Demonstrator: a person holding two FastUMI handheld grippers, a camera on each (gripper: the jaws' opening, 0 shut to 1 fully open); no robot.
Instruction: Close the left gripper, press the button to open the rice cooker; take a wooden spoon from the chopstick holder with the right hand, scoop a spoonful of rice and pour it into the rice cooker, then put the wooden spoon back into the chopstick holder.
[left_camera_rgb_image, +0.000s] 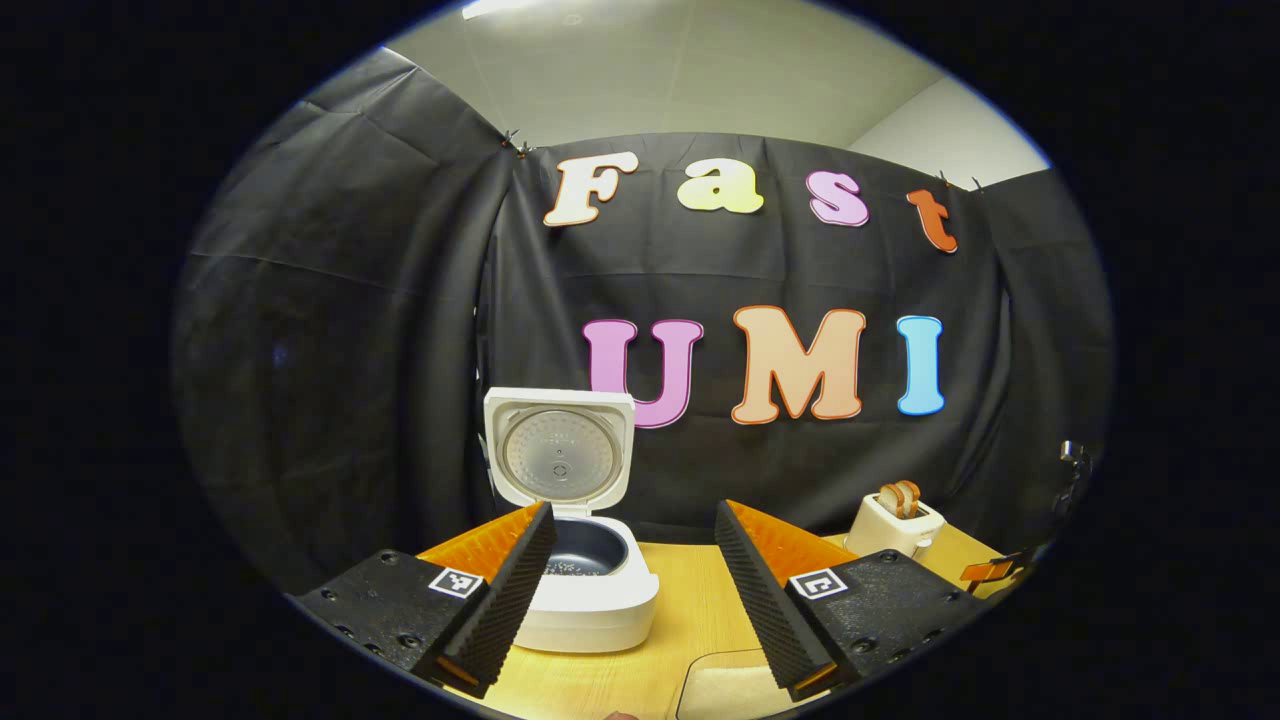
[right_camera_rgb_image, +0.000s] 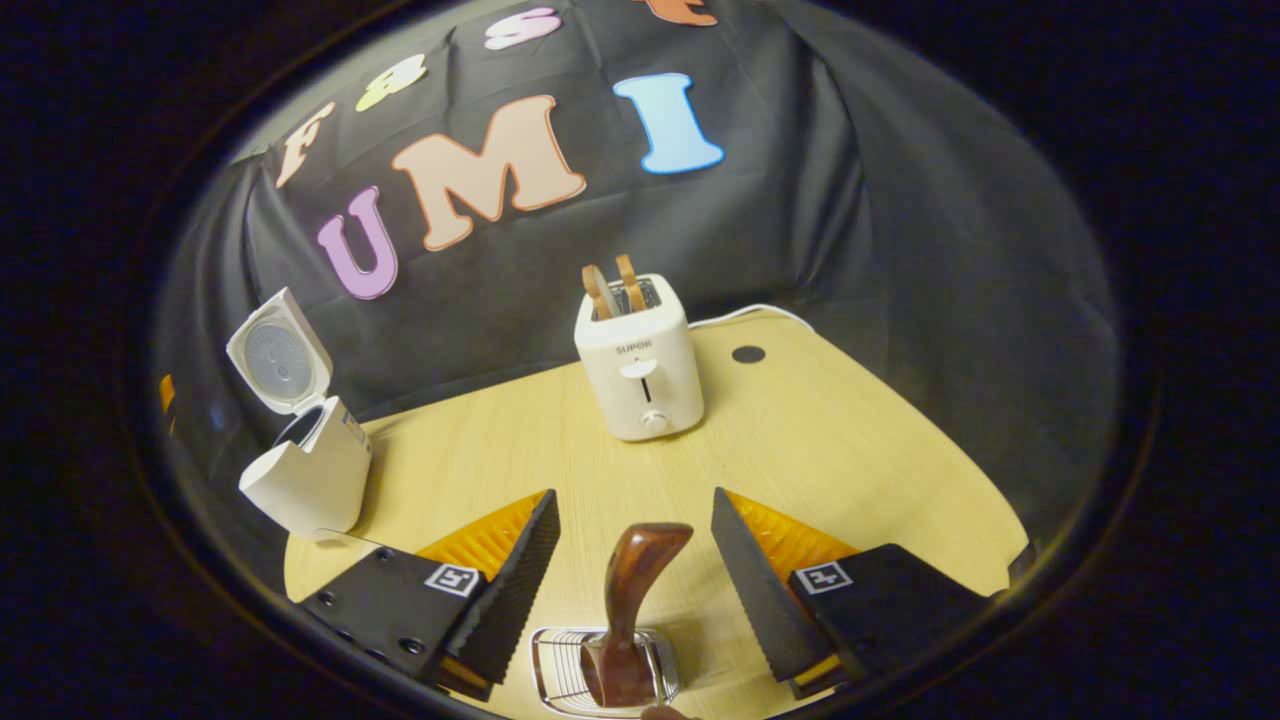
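Note:
The white rice cooker (left_camera_rgb_image: 590, 590) stands on the wooden table (left_camera_rgb_image: 690, 600) with its lid (left_camera_rgb_image: 558, 450) raised; a little rice lies in its dark pot. My left gripper (left_camera_rgb_image: 635, 570) hovers in front of it, open, with nothing between its fingers. In the right gripper view the cooker (right_camera_rgb_image: 305, 470) is at the far left, lid up. The wooden spoon (right_camera_rgb_image: 635, 600) stands in the wire chopstick holder (right_camera_rgb_image: 600, 670), handle upward, just below and between the fingers of my right gripper (right_camera_rgb_image: 632, 550). That gripper is open and the fingers stand clear of the handle.
A white toaster (right_camera_rgb_image: 640, 365) with two slices of bread stands mid-table, also seen as the toaster (left_camera_rgb_image: 893, 522) at the right in the left gripper view. A pale mat (left_camera_rgb_image: 725, 685) lies near the front edge. A white cable (right_camera_rgb_image: 750, 312) runs behind the toaster.

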